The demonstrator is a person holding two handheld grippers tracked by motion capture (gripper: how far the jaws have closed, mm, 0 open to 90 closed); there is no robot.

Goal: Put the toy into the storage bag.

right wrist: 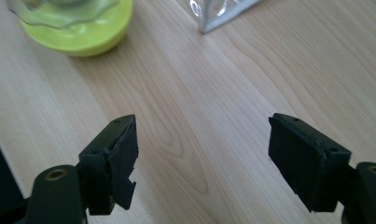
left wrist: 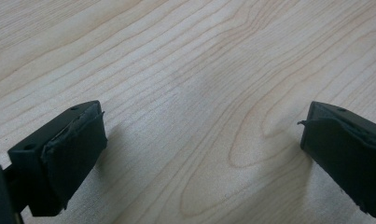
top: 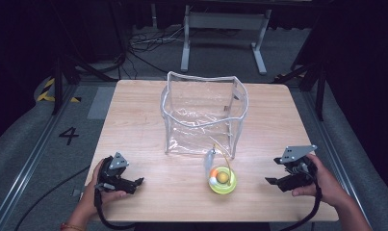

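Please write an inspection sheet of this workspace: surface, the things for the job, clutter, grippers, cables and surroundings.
Surface: pale wooden table, bare, no spill seen.
Job's things: clear plastic bag upright and open at mid table; yellow-green round toy lying in front of it, apart from both grippers.
Clutter: nothing seen.
Grippers: left gripper near the table's front left, jaws open, nothing between them; right gripper at front right, jaws open, nothing between them.
Cables: one black cable trails from each gripper; more on the floor behind.
Surroundings: grey floor marked 4, metal frame behind.
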